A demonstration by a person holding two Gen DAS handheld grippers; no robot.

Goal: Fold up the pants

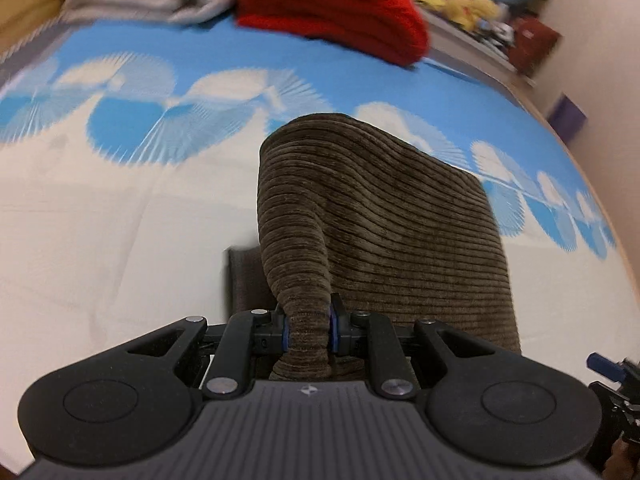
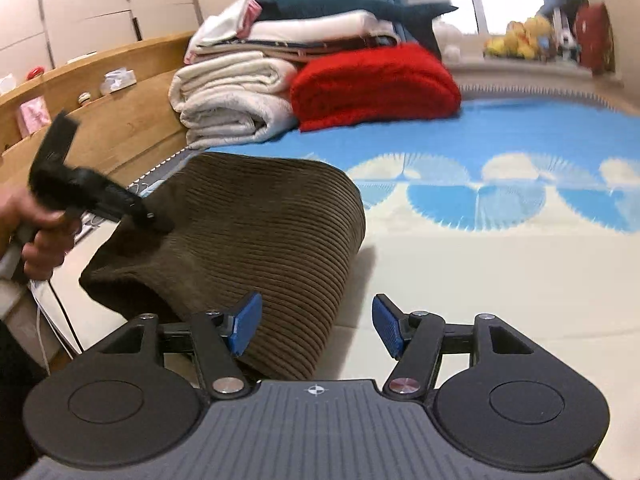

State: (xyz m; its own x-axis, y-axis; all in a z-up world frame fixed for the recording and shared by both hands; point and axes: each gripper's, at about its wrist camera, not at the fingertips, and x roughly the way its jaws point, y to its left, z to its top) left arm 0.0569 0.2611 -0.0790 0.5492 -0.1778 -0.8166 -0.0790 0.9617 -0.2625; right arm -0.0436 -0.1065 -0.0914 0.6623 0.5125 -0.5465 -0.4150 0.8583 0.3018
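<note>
Brown corduroy pants (image 1: 380, 216) lie folded over on the bed, one end lifted. My left gripper (image 1: 308, 332) is shut on a bunched corner of the cloth, which rises between its blue pads. In the right wrist view that same left gripper (image 2: 158, 220), held by a hand (image 2: 40, 236), pinches the pants (image 2: 260, 232) at their left edge. My right gripper (image 2: 316, 324) stands open low over the near end of the pants. Its left pad (image 2: 244, 324) is against the cloth's edge and its right pad (image 2: 388, 328) is over the bare sheet.
The bed sheet (image 2: 500, 280) is cream with a blue and white fan pattern. A folded red blanket (image 2: 376, 84) and a stack of white folded bedding (image 2: 236, 96) sit by the wooden headboard (image 2: 120, 112). Toys crowd a window sill (image 2: 520, 44) beyond.
</note>
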